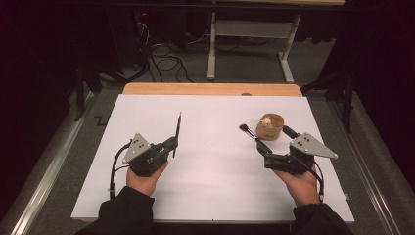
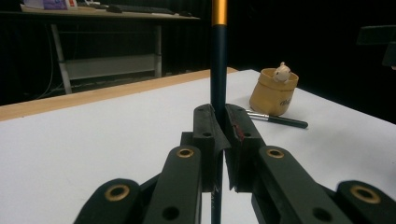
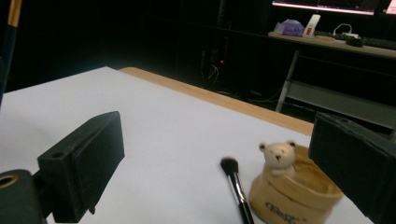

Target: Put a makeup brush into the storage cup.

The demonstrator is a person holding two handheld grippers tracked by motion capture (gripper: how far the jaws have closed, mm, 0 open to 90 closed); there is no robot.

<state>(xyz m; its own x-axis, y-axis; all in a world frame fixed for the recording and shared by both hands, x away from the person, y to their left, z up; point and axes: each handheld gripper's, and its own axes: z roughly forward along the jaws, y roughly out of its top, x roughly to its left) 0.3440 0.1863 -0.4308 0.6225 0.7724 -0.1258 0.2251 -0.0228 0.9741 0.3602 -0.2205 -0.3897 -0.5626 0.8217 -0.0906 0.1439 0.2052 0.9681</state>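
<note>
My left gripper [image 2: 218,135] has its fingers clenched on a dark brush handle [image 2: 218,70] that stands nearly upright, gold band near the top. My right gripper [image 3: 210,177] is released, fingers wide apart with nothing between them. The makeup brush [image 3: 237,186] lies flat on the tabletop [image 1: 210,161] just ahead of those open fingers, bristles pointing away, touching or just beside the tan bear cup [image 3: 292,193]. I judge the right hand nearer for it.

Black sleeves [image 1: 128,211], grey plates, blk cables.
</note>
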